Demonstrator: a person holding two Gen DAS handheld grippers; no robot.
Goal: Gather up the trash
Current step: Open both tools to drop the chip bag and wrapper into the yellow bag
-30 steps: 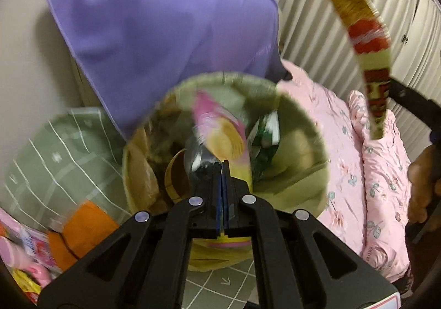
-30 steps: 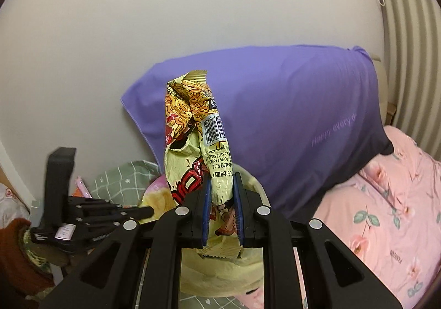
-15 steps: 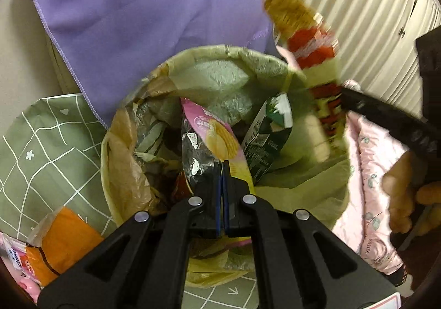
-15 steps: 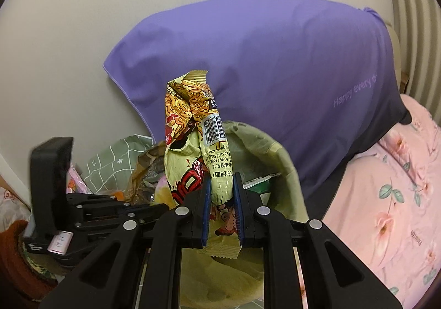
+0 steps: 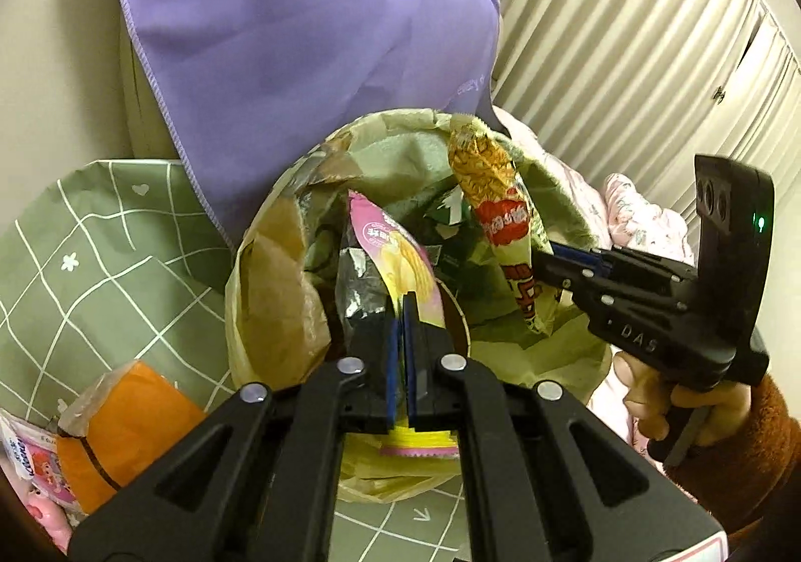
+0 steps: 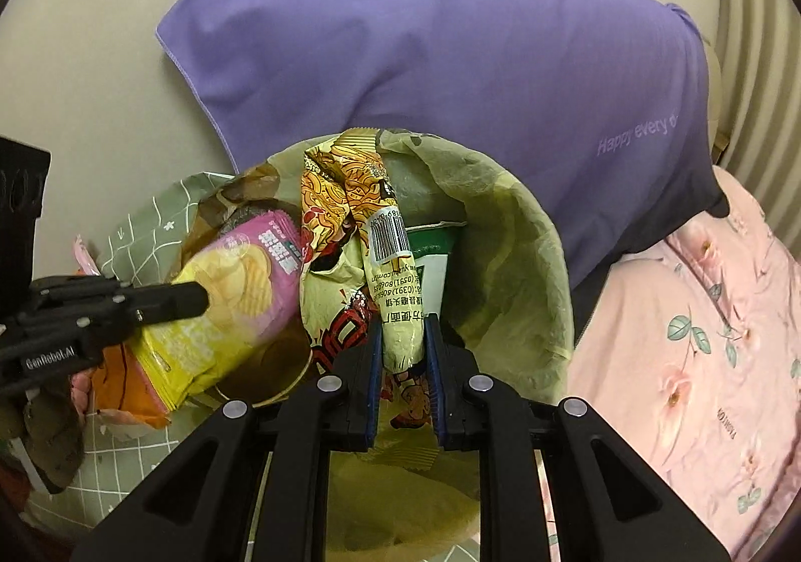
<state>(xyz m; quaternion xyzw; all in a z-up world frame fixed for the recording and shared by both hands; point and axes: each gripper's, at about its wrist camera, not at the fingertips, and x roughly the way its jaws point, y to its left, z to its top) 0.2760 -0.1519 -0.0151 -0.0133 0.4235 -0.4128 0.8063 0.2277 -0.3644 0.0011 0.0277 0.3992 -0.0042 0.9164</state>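
A trash bin lined with a yellow-green bag (image 5: 395, 146) (image 6: 520, 231) stands between a green mat and a pink bed. My left gripper (image 5: 402, 311) is shut on a pink and yellow chip bag (image 5: 395, 256) (image 6: 235, 291), held over the bin's mouth. My right gripper (image 6: 403, 336) (image 5: 550, 261) is shut on a yellow noodle wrapper (image 6: 350, 221) (image 5: 495, 206), also held over the bin's opening, to the right of the chip bag. A green packet (image 6: 430, 261) and brown paper (image 5: 280, 291) lie inside the bin.
A purple cloth (image 5: 300, 21) (image 6: 450, 51) hangs behind the bin. A green checked mat (image 5: 100, 261) lies on the left with an orange packet (image 5: 125, 416) and pink wrappers (image 5: 30, 462). A pink floral quilt (image 6: 701, 336) lies on the right. Pleated curtains (image 5: 651, 36) hang behind.
Both grippers have moved down and in toward the bin. The noodle wrapper has come from high at the right to over the bin's mouth, beside the chip bag.
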